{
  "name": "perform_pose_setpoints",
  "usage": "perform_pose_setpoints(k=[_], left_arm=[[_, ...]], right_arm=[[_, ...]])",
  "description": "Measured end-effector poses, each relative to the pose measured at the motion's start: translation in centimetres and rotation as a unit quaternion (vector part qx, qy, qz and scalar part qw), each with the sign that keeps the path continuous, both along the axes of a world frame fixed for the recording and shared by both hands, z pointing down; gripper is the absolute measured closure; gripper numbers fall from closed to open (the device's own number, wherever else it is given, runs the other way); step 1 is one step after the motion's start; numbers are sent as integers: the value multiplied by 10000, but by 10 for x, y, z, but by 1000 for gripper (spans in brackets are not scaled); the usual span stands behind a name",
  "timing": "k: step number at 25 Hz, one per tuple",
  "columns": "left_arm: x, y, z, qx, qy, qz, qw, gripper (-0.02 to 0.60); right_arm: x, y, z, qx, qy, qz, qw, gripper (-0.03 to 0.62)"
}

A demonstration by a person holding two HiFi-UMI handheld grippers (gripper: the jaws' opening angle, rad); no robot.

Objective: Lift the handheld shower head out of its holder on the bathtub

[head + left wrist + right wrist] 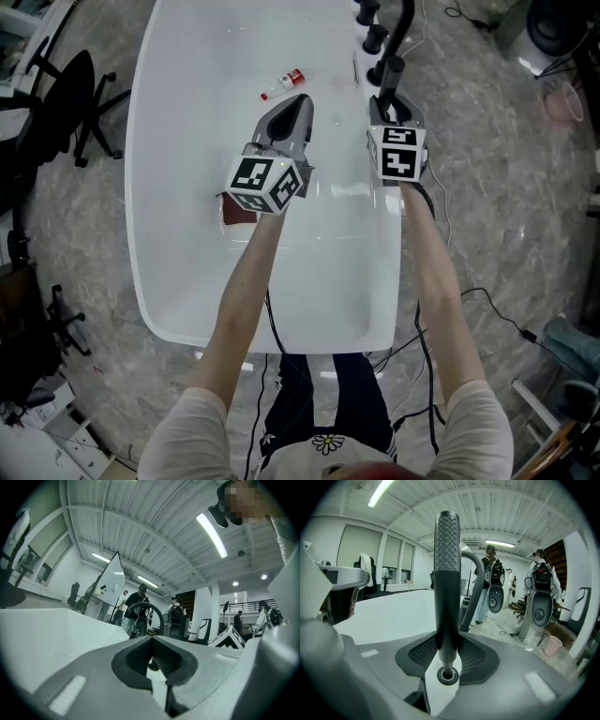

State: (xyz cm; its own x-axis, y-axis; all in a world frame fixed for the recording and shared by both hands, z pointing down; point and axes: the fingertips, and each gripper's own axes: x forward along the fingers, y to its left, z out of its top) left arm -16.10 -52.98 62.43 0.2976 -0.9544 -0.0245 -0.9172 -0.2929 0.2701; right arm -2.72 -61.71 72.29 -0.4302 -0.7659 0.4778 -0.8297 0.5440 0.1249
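The black handheld shower head [446, 573] stands upright between the jaws of my right gripper [446, 644], which is shut on its handle. Its dotted spray face is at the top and its hose socket [448, 675] hangs just below the pads. In the head view my right gripper [389, 111] is at the right rim of the white bathtub [187, 112], by the black tap fittings [376, 39]. The holder itself is hidden. My left gripper [298, 101] hovers over the tub's middle, shut on nothing [151, 639].
A small bottle with a red cap [284, 82] lies in the tub. The curved black spout [476, 588] rises behind the shower head. Office chairs [80, 103] stand left of the tub, cables [487, 300] cross the floor at right, and several people stand beyond.
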Motion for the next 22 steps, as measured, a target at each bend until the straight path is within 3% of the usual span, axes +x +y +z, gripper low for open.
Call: perform_pose_setpoints(k=[7,15,20,22], left_arm=[[-16,-1,-73,222,-216,-87,9995,581],[-12,8,-224,882,-474,45,9950,581],[-15,50,-325,1474,-366,-78,9884,581],[-21,71,-350,1495,-269,-270,9880,581]], right_arm=[[-19,1,-99,455,-264,-63,9986,439],[-36,19,-271,1151,-770,-72,9903,439],[-28,54,-375,1498,-1107,62,9825,439],[-19,76,-412,1649,-1223,135,9786,439]])
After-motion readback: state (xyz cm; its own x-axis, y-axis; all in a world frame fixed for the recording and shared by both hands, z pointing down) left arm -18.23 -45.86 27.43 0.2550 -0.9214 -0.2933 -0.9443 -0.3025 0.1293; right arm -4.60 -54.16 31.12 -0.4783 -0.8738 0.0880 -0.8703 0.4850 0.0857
